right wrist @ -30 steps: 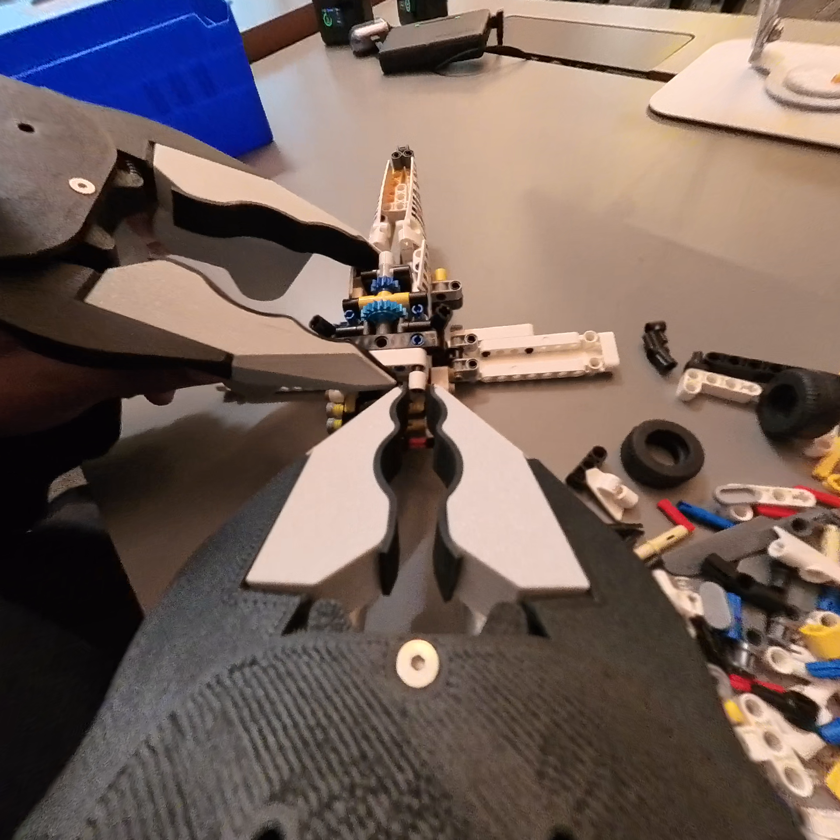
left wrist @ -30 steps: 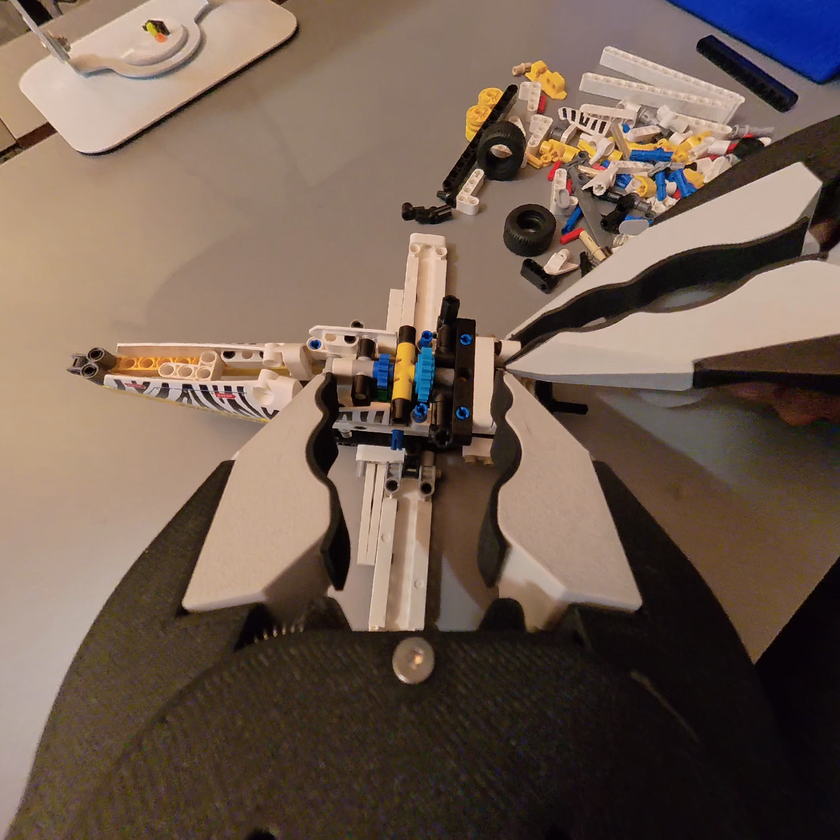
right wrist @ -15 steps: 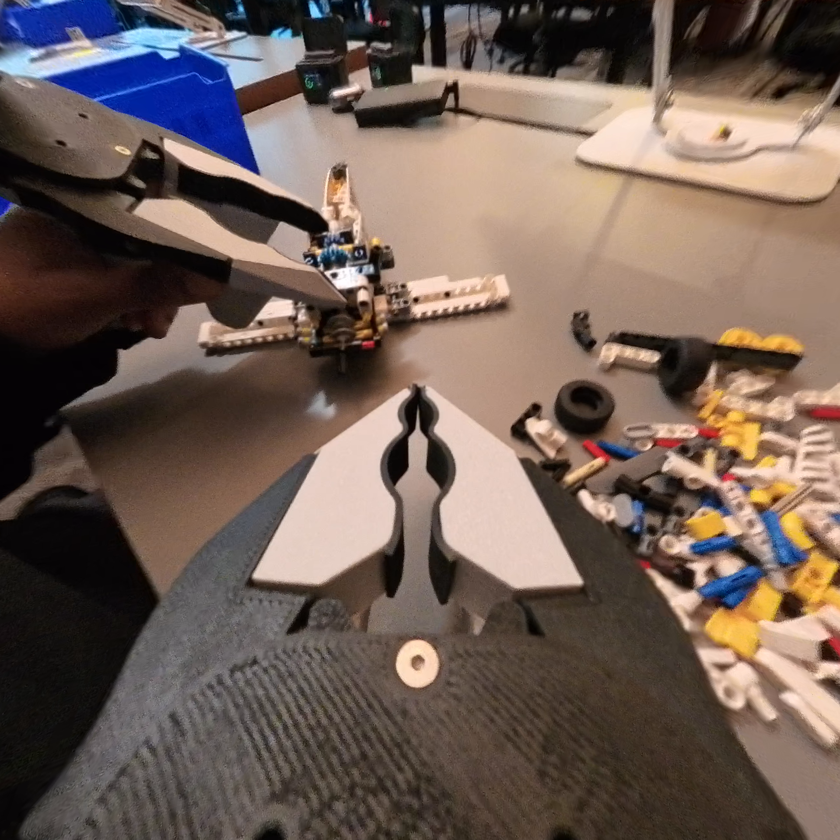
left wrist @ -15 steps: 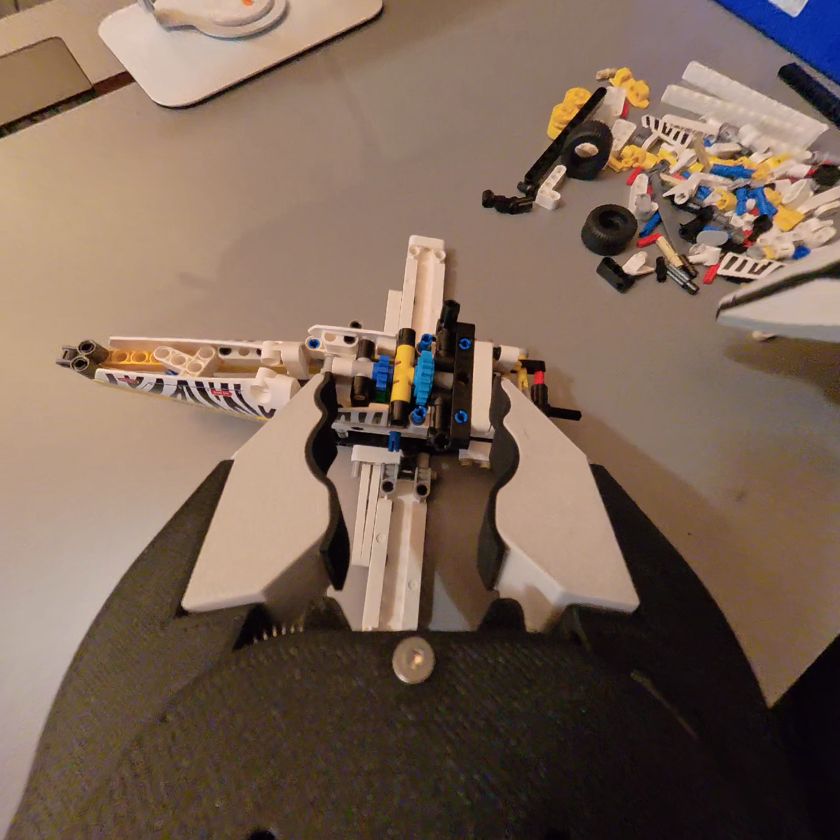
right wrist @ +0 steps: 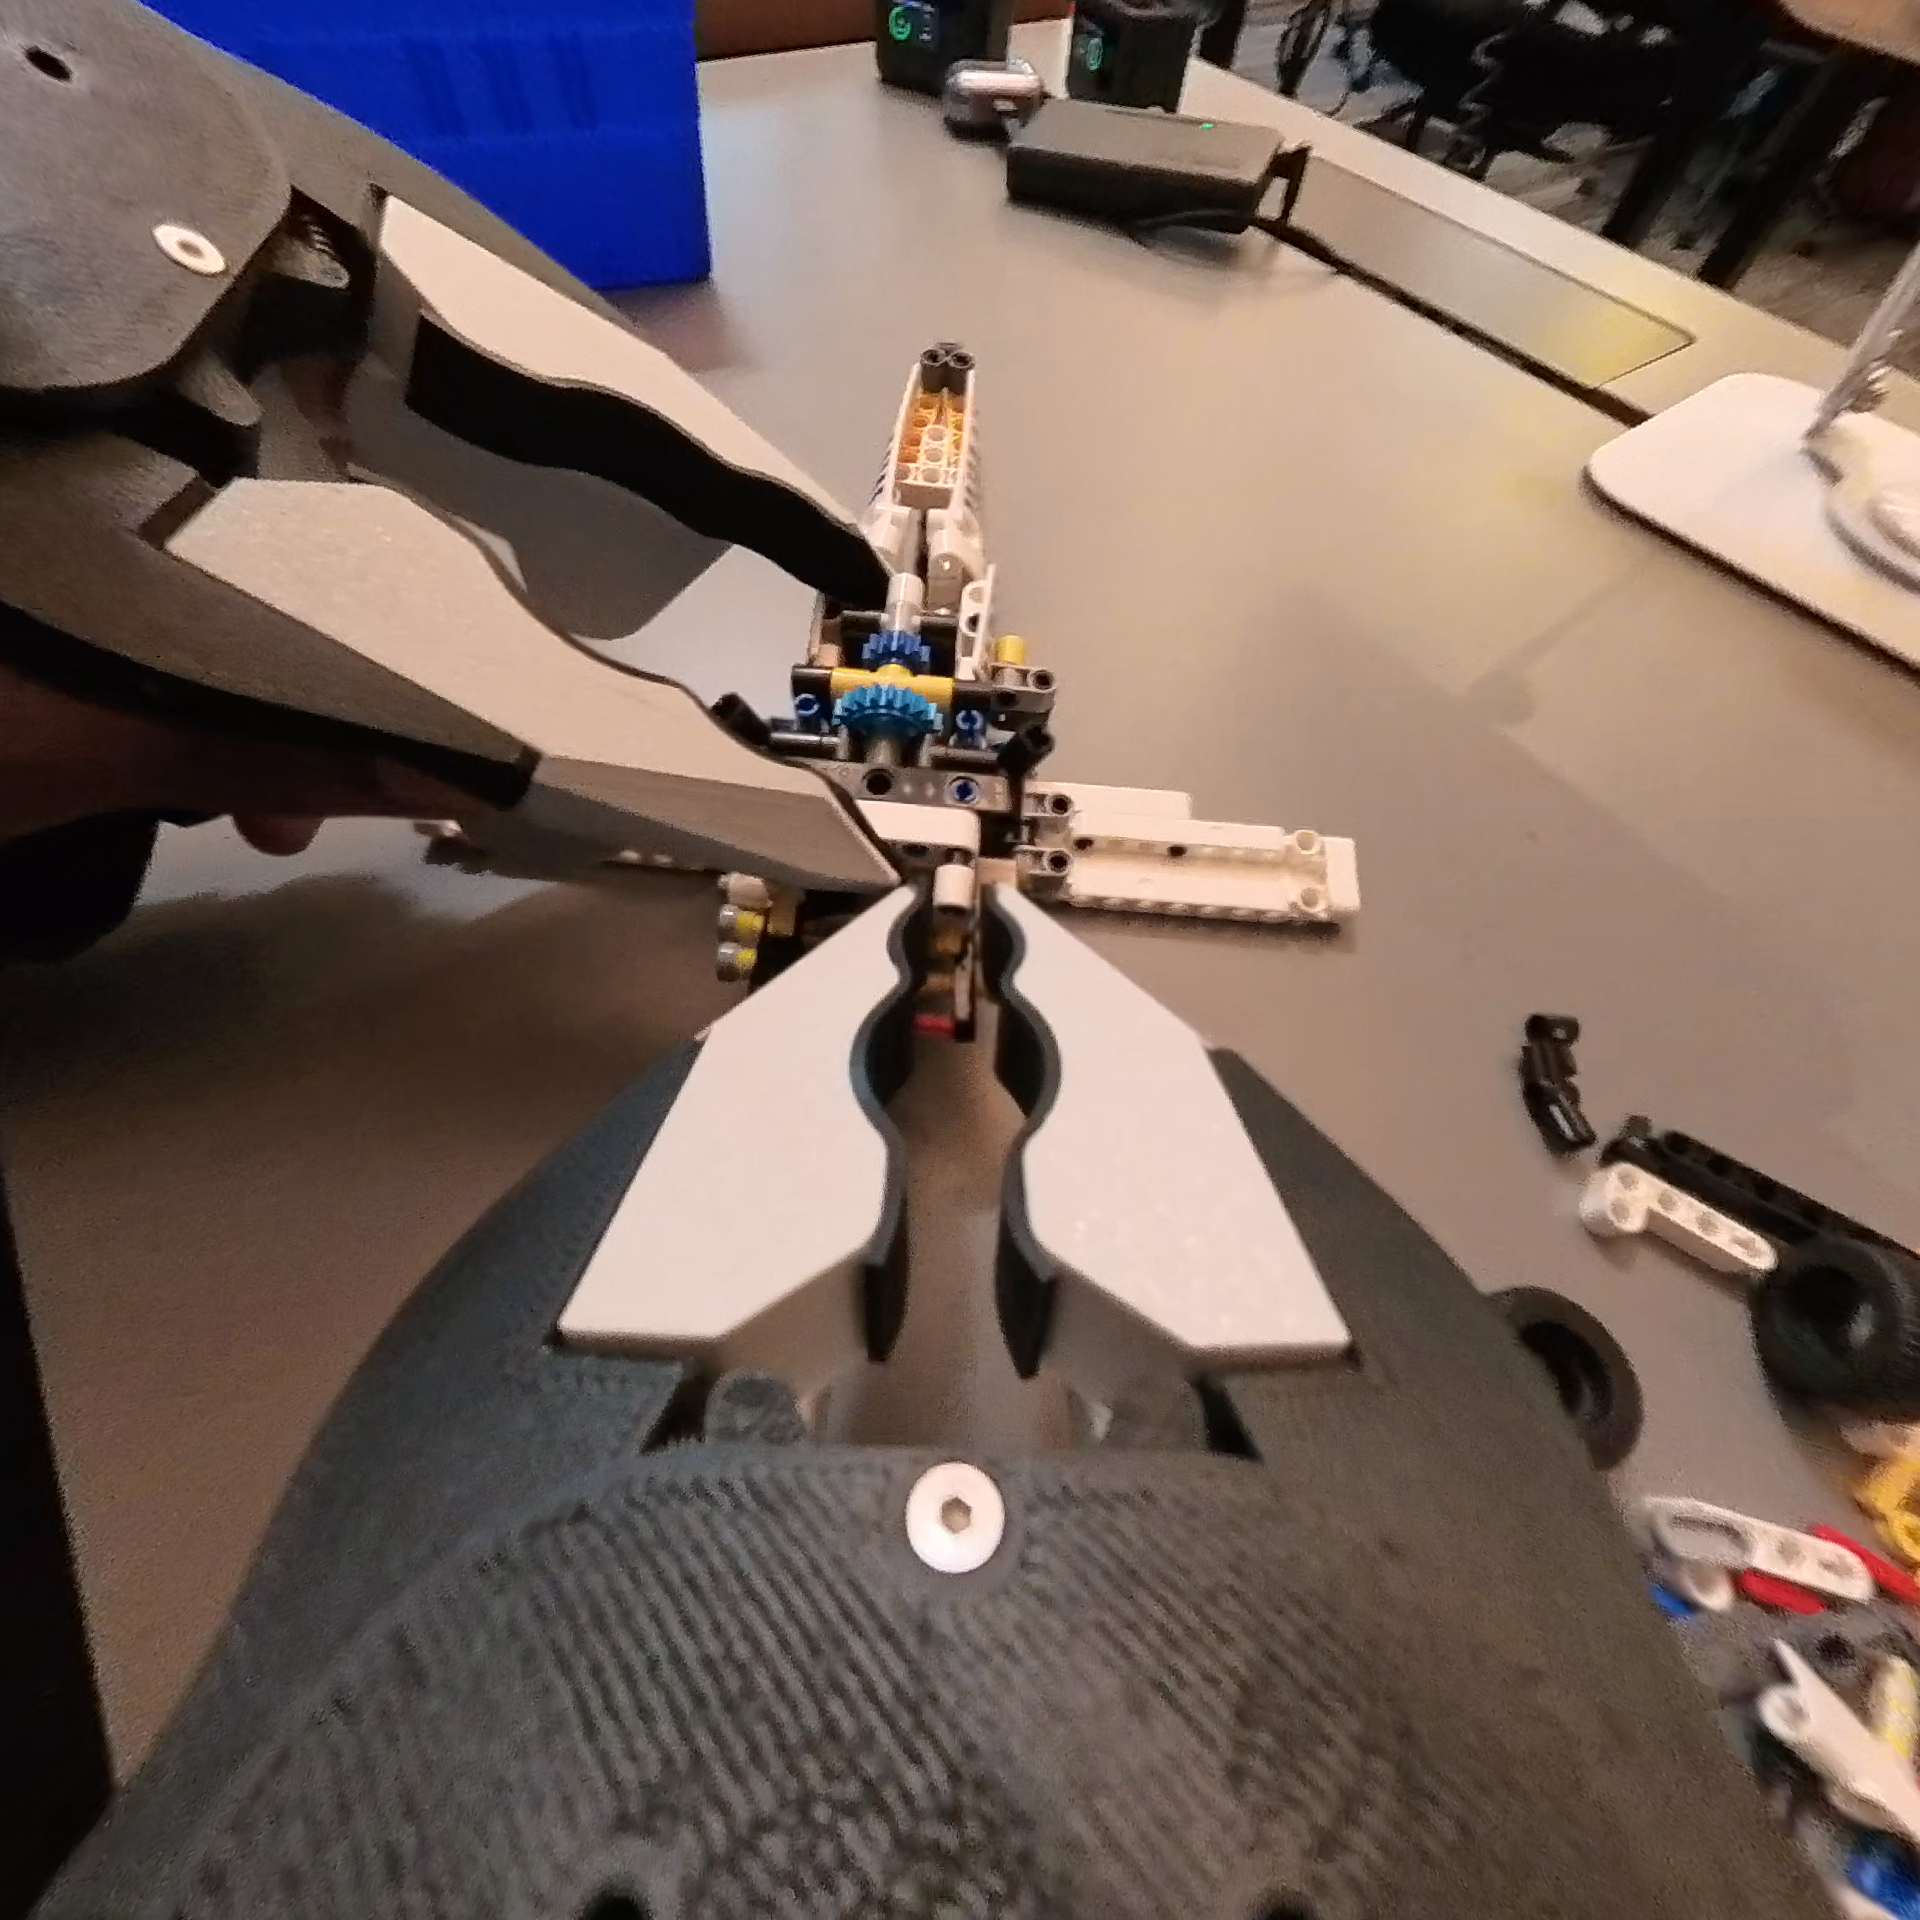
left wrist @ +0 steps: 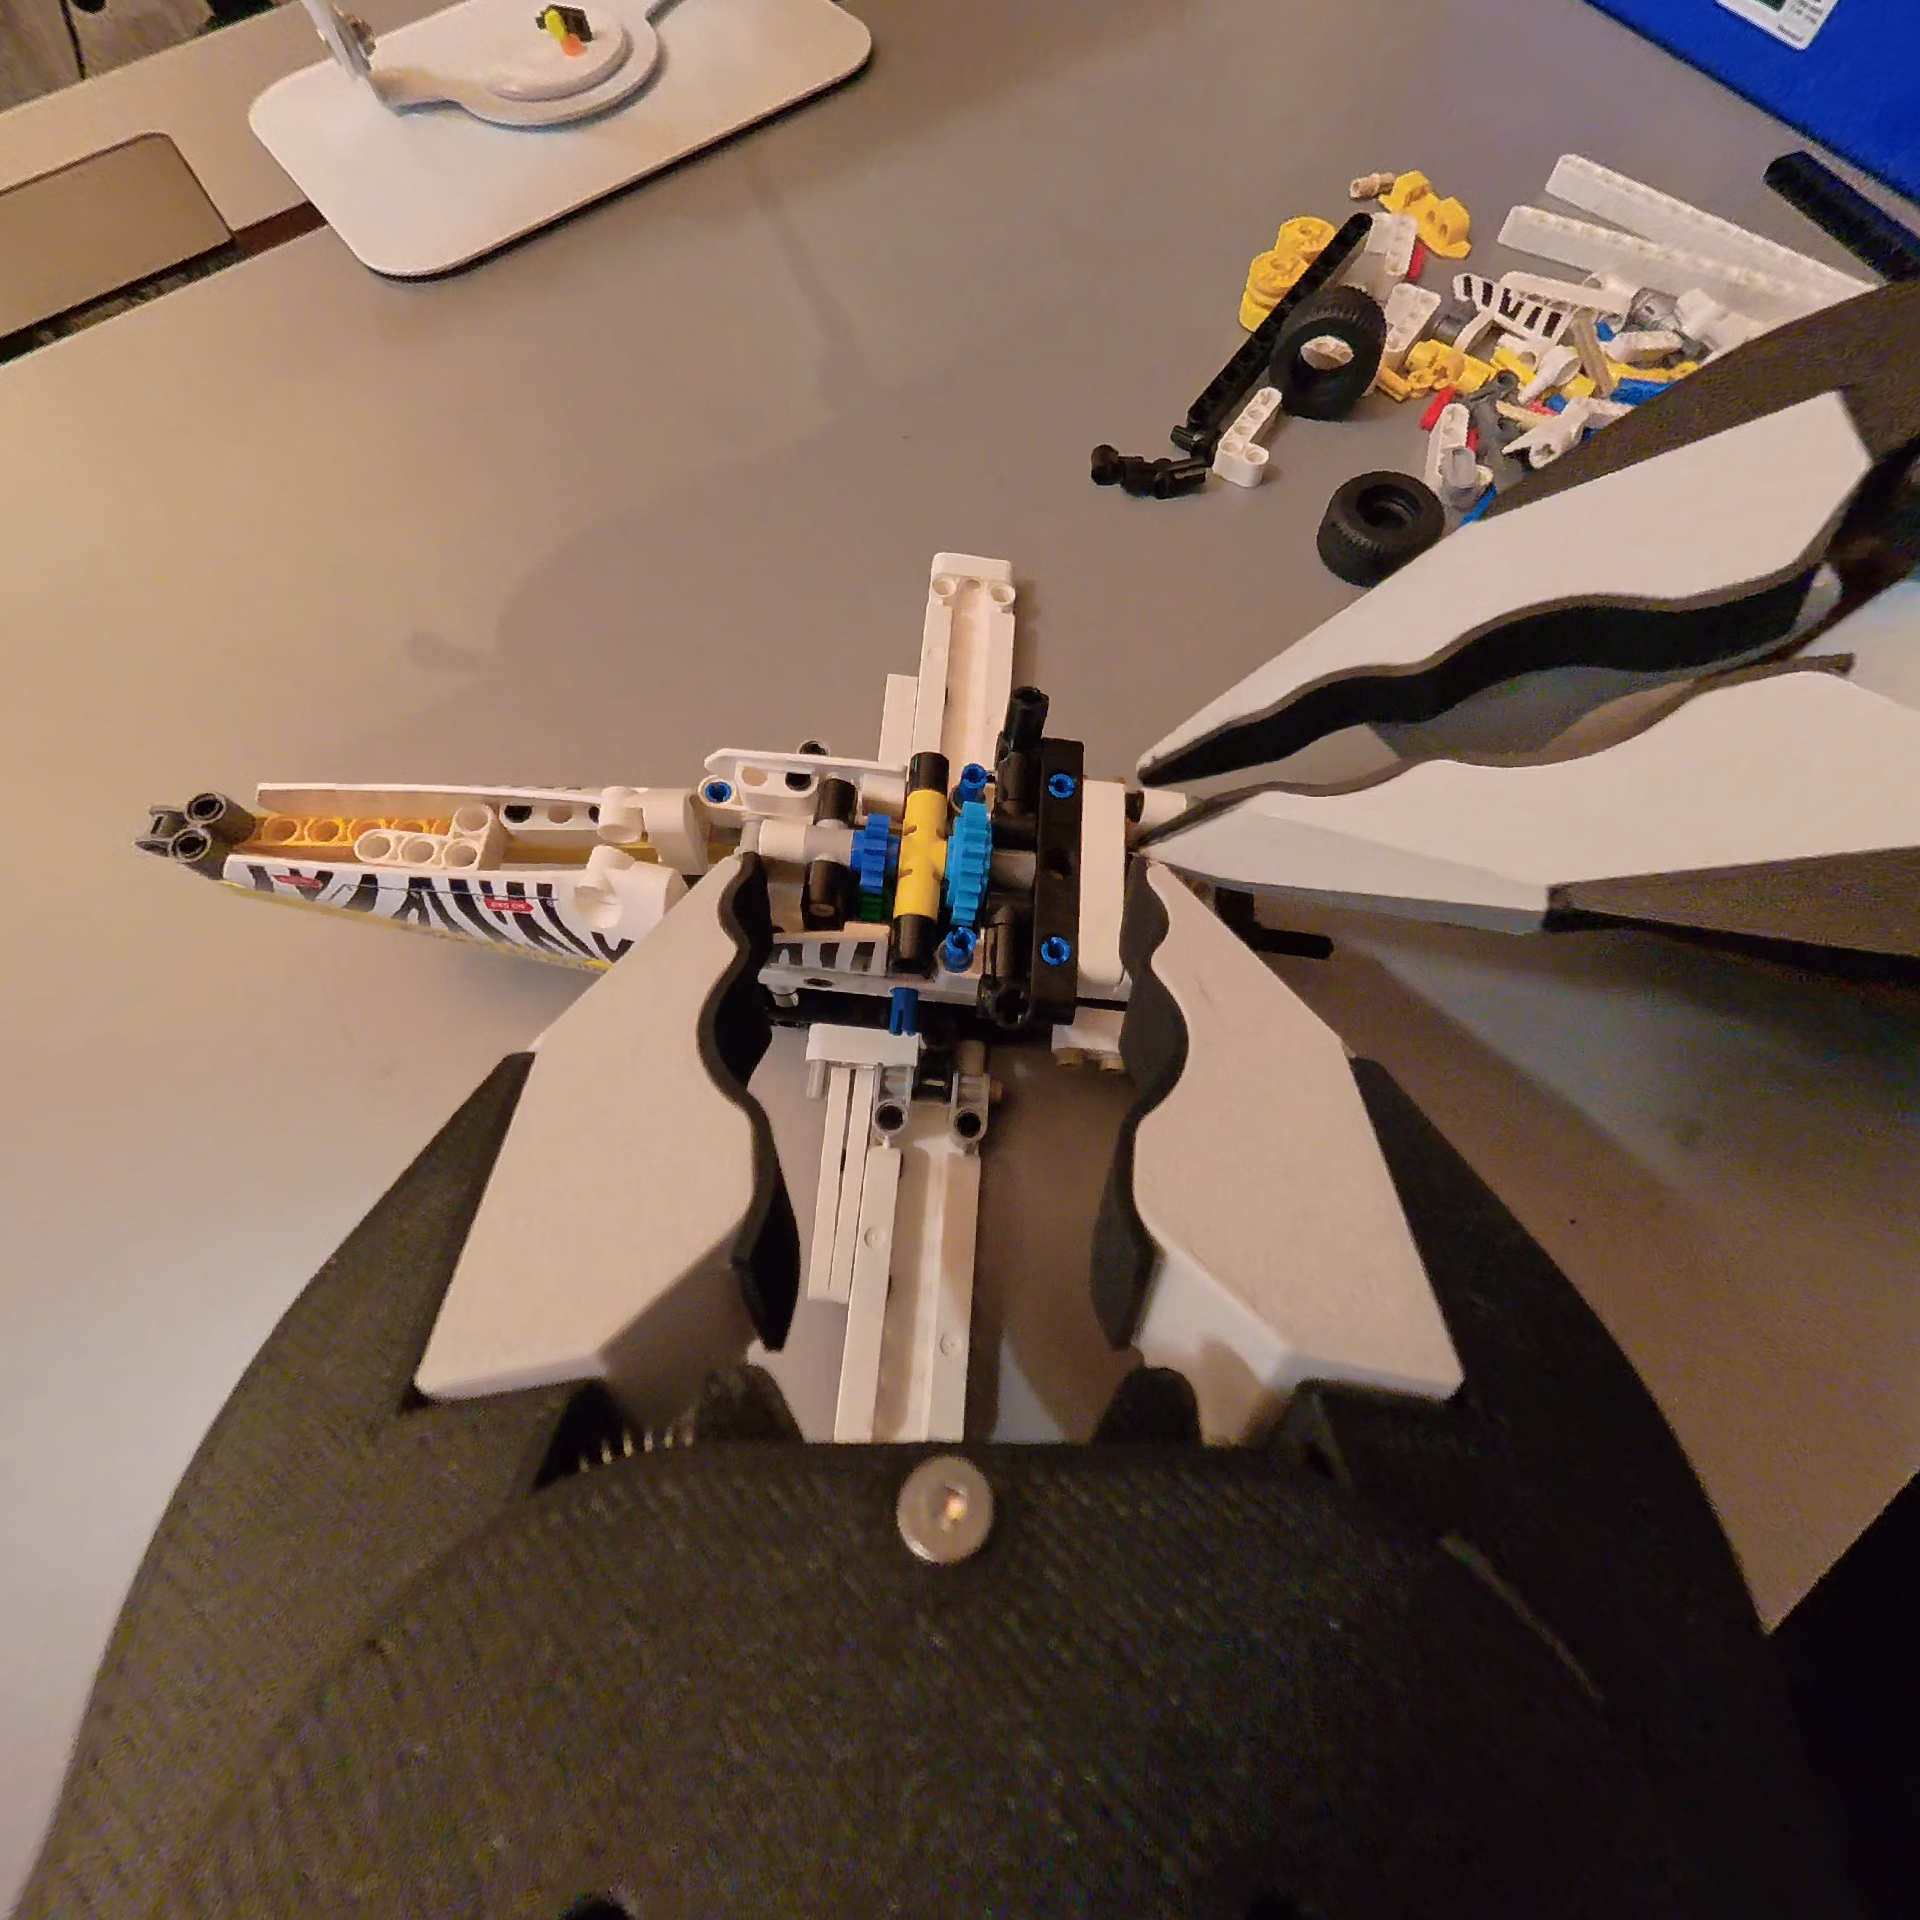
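Grey counter (left wrist: 623,468) bearing a cross-shaped model of white plastic building beams with zebra-striped panel, black frame and blue and yellow gears at its core (left wrist: 935,862). Left gripper (left wrist: 940,935), spread wide, clamps the model's core, both black pads pressing its sides. Right gripper (right wrist: 951,914), nearly closed, pinches a short white peg (right wrist: 954,888) projecting from the model's end. Loose pile of coloured plastic parts and black tyres (left wrist: 1455,343) lies well apart, toward a blue bin (right wrist: 499,114).
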Available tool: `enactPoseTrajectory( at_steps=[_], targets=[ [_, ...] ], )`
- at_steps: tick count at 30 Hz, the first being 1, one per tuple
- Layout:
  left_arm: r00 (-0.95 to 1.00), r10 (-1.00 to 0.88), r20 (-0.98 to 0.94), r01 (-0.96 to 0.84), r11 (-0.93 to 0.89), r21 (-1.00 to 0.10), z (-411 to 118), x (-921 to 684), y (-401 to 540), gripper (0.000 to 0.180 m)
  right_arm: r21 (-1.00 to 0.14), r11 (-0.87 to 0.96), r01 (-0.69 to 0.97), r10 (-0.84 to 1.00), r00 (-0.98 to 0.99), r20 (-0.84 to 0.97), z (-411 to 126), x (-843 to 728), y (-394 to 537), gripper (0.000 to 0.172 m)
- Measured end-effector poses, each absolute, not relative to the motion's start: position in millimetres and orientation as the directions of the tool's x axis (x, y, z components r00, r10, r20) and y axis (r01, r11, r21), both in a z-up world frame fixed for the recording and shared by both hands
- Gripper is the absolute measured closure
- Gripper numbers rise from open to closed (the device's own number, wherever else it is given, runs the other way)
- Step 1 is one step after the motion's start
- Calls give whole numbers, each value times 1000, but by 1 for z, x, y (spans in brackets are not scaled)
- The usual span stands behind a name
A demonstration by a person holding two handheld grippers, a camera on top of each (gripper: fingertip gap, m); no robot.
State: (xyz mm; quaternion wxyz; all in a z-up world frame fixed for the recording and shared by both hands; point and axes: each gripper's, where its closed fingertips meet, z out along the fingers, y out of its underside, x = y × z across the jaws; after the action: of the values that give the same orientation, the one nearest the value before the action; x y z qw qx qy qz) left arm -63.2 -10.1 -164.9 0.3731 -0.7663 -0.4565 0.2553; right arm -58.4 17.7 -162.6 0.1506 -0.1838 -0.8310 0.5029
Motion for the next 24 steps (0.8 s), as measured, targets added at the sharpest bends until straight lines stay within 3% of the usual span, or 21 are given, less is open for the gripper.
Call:
enactPoseTrajectory(
  at_steps=[10, 18, 24],
  targets=[
    [467, 882, -54, 489, -309, -816, -165, -61, -4, 113, -882, 436, 179, 476, -878, 57, -164, -54, 25, 166],
    [485, 872, -58, 471, -317, -823, -165, -61, 8, 113, -873, 302, 382, 525, -831, -183, -164, -52, 38, 167],
    [491, 869, -52, 467, -313, -827, -164, -60, 12, 113, -883, 360, 301, 546, -836, -62, -164, -50, 43, 166]
  ],
)
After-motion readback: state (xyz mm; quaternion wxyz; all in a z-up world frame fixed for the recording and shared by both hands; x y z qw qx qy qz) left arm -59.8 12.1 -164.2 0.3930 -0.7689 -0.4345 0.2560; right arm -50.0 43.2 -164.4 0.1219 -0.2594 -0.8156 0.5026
